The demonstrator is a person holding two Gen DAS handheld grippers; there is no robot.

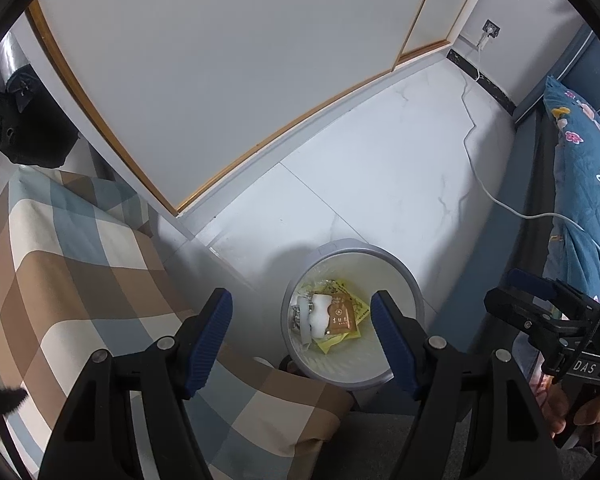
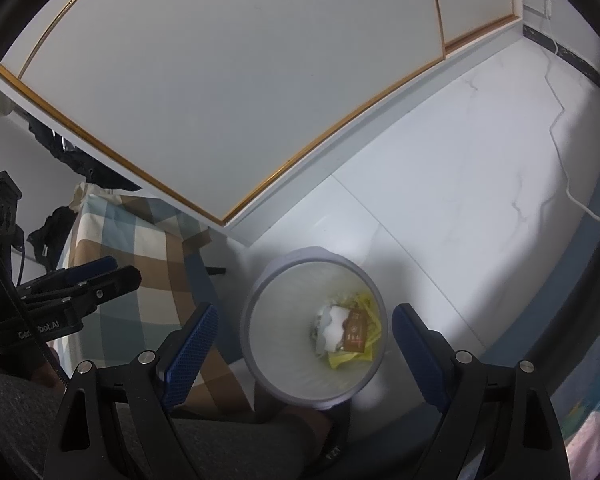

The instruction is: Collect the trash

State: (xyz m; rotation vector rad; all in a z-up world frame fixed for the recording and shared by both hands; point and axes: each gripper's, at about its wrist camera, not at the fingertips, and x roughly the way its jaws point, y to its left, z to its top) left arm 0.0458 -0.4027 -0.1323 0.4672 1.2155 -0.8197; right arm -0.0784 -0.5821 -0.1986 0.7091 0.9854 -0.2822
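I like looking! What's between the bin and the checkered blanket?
Only a narrow strip of bare white floor separates trash bin and checkered blanket, in the right wrist view.

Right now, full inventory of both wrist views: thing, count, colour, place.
Trash bin: 1, grey rim with clear liner, on the floor below both grippers.
Yellow wrappers: several, yellow, at the bin bottom.
Brown packet: 1, brown, on top of the yellow wrappers.
White piece: 1, white, in the bin beside the brown packet.
Plaid cloth: 1, brown, blue and cream, left of the bin.
Cabinet doors: 2, white with gold trim, behind the bin.
White cable: 1, from the wall socket across the floor.
Floral bedding: 1, blue, far right.
Left gripper: open, empty, above the bin.
Right gripper: open, empty, above the bin.
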